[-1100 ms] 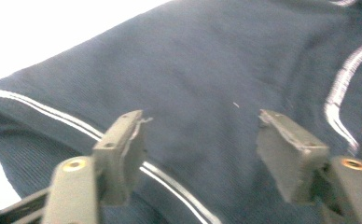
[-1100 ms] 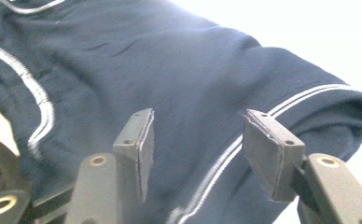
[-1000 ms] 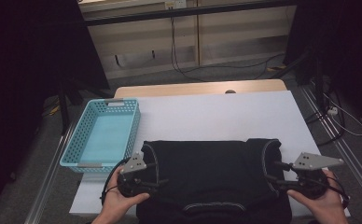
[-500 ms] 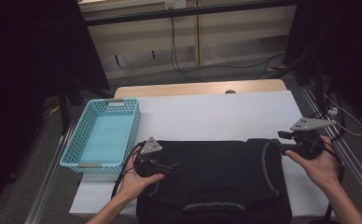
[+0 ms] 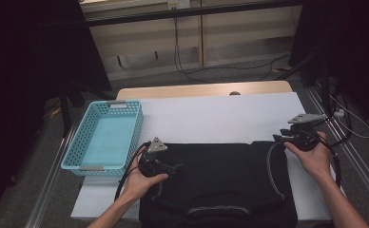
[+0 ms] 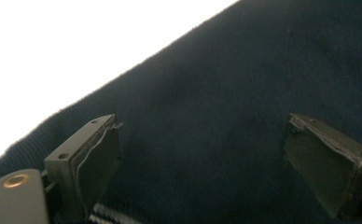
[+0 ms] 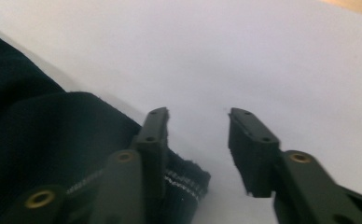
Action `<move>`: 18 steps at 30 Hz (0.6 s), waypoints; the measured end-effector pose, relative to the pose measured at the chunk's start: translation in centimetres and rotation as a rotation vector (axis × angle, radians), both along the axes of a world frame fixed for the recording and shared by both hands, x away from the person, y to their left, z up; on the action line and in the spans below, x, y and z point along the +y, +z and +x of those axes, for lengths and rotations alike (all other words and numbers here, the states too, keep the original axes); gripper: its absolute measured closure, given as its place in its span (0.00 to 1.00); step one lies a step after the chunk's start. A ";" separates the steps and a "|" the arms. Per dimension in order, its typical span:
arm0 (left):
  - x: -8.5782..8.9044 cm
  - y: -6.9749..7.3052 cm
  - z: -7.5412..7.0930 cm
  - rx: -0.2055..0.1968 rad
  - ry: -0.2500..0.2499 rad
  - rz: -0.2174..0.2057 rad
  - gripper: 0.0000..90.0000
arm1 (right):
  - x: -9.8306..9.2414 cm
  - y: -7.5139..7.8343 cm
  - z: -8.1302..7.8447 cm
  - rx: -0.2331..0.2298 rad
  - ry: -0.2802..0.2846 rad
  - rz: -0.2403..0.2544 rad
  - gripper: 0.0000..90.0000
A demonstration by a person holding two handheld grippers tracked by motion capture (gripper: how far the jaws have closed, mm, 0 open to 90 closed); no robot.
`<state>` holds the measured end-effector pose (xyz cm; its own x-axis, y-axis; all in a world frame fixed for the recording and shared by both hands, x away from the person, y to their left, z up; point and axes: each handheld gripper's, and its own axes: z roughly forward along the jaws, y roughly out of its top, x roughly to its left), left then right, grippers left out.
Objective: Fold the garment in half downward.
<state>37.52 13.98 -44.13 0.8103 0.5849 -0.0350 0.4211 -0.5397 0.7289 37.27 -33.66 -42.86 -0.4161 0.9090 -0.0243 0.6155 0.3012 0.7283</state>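
A black garment (image 5: 220,185) lies spread on the white table (image 5: 211,114) near its front edge. My left gripper (image 5: 175,167) rests low over the garment's left part, pointing right. Its jaws have just been opening and stand wide apart, with only dark cloth (image 6: 244,70) beneath them and nothing pinched. My right gripper (image 5: 276,137) is at the garment's far right corner. Its jaws have just been closing but still stand apart. The striped hem corner (image 7: 184,179) lies beside and under one finger (image 7: 155,135); white table shows in the gap.
A light blue plastic basket (image 5: 73,152) stands at the table's left edge. The far half of the white table is bare, with a wooden strip (image 5: 197,90) behind it. Cables and dark floor lie beyond, and metal rails run along both sides.
Both hands have moved away from the table's front edge. The left gripper went up onto the garment's left part; the right swung out to its far right corner.
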 end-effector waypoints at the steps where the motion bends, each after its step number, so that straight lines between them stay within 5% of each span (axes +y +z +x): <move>1: 0.1 -0.1 -0.1 0.000 -0.002 0.011 0.13 | 0.0 -0.2 0.0 -0.002 0.000 -0.004 0.63; 6: 0.5 -0.2 -0.1 0.013 0.005 0.018 0.13 | -0.5 -1.6 -0.2 0.061 0.017 -0.001 0.62; 18: 0.9 -0.2 -0.3 0.010 0.008 0.014 0.13 | -1.5 -2.1 -0.9 0.113 0.070 0.079 0.60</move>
<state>37.19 14.90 -44.32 0.8053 0.5919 -0.0347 0.4327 -0.5466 0.7169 36.32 -35.14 -44.98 -0.4745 0.8749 0.0970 0.6744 0.2904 0.6789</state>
